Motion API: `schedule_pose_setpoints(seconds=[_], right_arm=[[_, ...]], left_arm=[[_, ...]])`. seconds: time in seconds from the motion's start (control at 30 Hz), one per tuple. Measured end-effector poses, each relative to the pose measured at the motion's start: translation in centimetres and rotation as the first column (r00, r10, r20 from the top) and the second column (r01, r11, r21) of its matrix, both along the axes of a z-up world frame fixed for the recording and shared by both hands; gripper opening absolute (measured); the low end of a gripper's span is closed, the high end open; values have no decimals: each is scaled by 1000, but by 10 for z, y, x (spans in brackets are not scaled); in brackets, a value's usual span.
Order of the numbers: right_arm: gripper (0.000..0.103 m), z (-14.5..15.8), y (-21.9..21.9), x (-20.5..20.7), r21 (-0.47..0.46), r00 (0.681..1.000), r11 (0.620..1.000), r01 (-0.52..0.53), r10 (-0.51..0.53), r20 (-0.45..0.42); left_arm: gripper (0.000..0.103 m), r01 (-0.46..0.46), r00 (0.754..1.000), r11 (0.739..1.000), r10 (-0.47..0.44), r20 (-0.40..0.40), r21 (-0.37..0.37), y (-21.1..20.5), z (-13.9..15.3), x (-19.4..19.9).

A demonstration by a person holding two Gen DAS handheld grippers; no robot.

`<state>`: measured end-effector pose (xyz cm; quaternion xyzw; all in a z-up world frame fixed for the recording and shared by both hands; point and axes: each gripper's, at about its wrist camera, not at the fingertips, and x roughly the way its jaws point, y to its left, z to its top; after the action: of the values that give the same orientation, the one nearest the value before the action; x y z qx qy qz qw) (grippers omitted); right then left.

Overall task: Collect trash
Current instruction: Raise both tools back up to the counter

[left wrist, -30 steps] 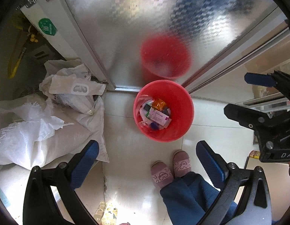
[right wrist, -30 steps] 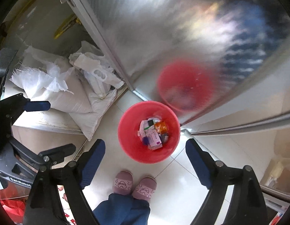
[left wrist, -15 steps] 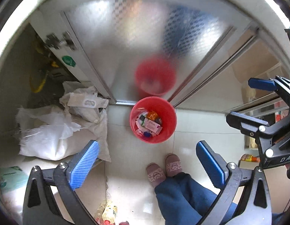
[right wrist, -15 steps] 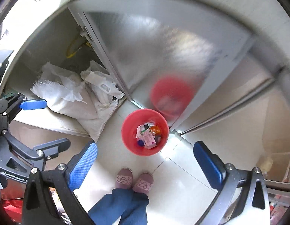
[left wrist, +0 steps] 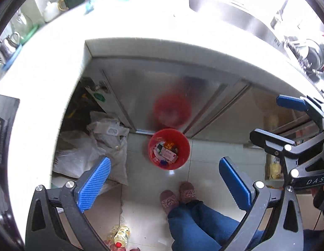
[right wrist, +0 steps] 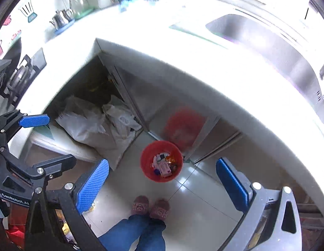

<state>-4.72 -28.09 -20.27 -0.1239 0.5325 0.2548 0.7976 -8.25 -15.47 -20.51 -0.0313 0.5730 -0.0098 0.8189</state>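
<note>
- Trash, a heap of small boxes and wrappers (left wrist: 166,153), lies inside the round red plastic bin (left wrist: 182,146) on the pale tiled floor (left wrist: 145,179), just in front of the brushed-metal cabinet door (left wrist: 153,87) and just ahead of the person's pink slippers (left wrist: 176,194).
- Left claw (left wrist: 164,186) stands wide with nothing between its blue pads; right claw (right wrist: 162,184) is likewise wide and empty, both pointing steeply down at the bin from well above.
- Judged from this, the next piece probably lies on the white desk (left wrist: 141,27) above; its top is washed out by glare, so what is there cannot be told.
- To do it well: keep both claws wide, approach from above, and close only once a piece sits squarely between the pads.
- Edges: the desk's front lip overhangs the cabinet, the steel sink (right wrist: 266,41) is set into it, and white sacks (left wrist: 92,146) crowd the open recess beside the bin.
- Open room lies over the floor between slippers and bin.
</note>
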Motion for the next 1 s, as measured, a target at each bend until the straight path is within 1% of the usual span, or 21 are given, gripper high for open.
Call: schedule_pose_setpoints(seconds=[0.1,0.27,0.4,0.47,0.57,0.67,0.73,0.9,0.93,1.0], right_arm=[[102,21,-6,0,40,1000,999,9,-9,12],[102,52,-6,2,67,998,998,-3,0,56],[102,72,-5,9,76,996,997,-9,2,88],[102,79,-4,13,81,995,997,-11,3,101],[102,91,-2,22,89,993,996,-19,8,121],[102,96,8,33,100,992,995,-31,18,123],[102,98,11,38,104,991,994,-28,15,131],[102,108,21,65,110,989,994,-22,6,146],[102,110,26,72,107,988,994,-17,0,153],[102,115,32,85,109,988,994,-8,-9,157]], left_arm=[[103,-19,999,1000,19,28,2,2,28,4],[103,-20,995,999,16,99,40,-4,73,10],[103,-21,992,999,16,127,40,-3,99,17],[103,-19,990,998,12,138,53,-4,109,22],[103,-5,989,999,-2,146,47,0,121,31],[103,3,989,1000,-6,151,26,7,129,42],[103,5,988,1000,-10,156,30,15,132,53],[103,29,987,997,-39,158,66,33,137,94],[103,37,987,997,-47,155,67,39,137,106],[103,61,987,997,-66,144,39,50,137,128]])
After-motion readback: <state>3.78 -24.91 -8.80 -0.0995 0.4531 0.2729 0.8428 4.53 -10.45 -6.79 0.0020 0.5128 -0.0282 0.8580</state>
